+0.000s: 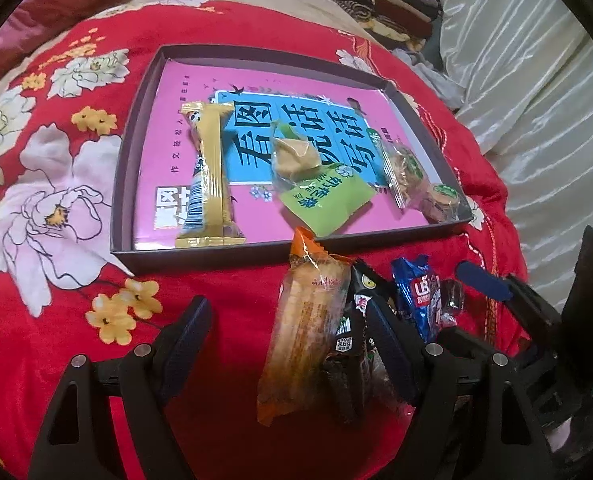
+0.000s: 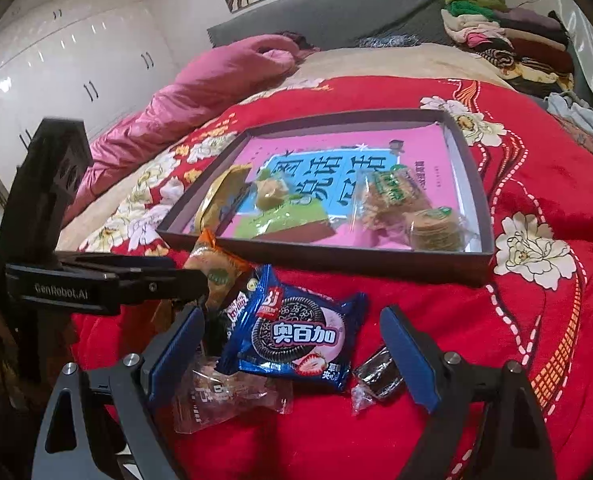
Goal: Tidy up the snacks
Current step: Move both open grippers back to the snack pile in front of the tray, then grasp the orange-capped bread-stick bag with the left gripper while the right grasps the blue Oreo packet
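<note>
A dark shallow tray lined with a pink book lies on the red floral blanket. In it are a long yellow packet, a green packet and clear-wrapped round biscuits. In front of the tray lies a heap of loose snacks. My left gripper stands open over an orange packet and a black packet. My right gripper is open around a blue cookie pack, with a clear pastry wrapper and a small dark candy beside it.
A pink quilt lies at the bed's far left, and folded clothes are stacked at the head. White wardrobes stand on the left and a satin cover on the right. The two grippers sit close together over the snack heap.
</note>
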`<state>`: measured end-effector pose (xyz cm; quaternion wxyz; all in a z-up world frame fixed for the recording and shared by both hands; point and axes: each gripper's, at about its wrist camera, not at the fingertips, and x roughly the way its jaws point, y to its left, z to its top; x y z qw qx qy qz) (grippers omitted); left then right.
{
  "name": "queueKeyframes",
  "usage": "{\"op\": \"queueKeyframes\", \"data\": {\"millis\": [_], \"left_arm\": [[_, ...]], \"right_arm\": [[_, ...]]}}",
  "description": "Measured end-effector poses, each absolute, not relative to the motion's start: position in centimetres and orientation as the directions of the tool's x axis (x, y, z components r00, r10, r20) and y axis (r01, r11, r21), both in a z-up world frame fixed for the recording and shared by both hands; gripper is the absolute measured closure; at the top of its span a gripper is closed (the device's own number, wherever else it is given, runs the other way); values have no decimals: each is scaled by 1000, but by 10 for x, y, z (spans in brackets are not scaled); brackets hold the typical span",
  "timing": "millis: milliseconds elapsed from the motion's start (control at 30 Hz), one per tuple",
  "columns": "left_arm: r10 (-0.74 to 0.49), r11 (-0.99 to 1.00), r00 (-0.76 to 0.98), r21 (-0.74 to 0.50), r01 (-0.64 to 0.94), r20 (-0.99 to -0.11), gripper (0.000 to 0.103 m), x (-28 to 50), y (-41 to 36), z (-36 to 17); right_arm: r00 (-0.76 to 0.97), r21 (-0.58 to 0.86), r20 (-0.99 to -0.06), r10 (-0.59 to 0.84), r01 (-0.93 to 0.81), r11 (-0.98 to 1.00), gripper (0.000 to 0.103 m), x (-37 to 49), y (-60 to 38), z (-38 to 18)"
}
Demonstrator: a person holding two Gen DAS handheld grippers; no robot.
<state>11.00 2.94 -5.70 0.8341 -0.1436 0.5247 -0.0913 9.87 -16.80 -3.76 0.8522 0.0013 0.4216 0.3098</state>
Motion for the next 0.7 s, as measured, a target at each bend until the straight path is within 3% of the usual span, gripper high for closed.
{"op": "queueKeyframes", "data": {"millis": [200, 567, 700], "left_arm": [[-340, 928, 417, -373, 3, -843, 25, 115, 29, -63], [-367, 918, 394, -397, 7, -842, 29, 122, 25, -73], [-371, 914, 402, -405, 2, -837, 40, 122, 26, -76]], "right_arm": [[420, 265, -742, 523, -533, 804, 15, 105, -165, -47], [381, 211, -783, 493, -583, 785, 36, 110, -150, -61], [375, 238, -772, 514, -579, 780, 42, 114, -154, -61]]}}
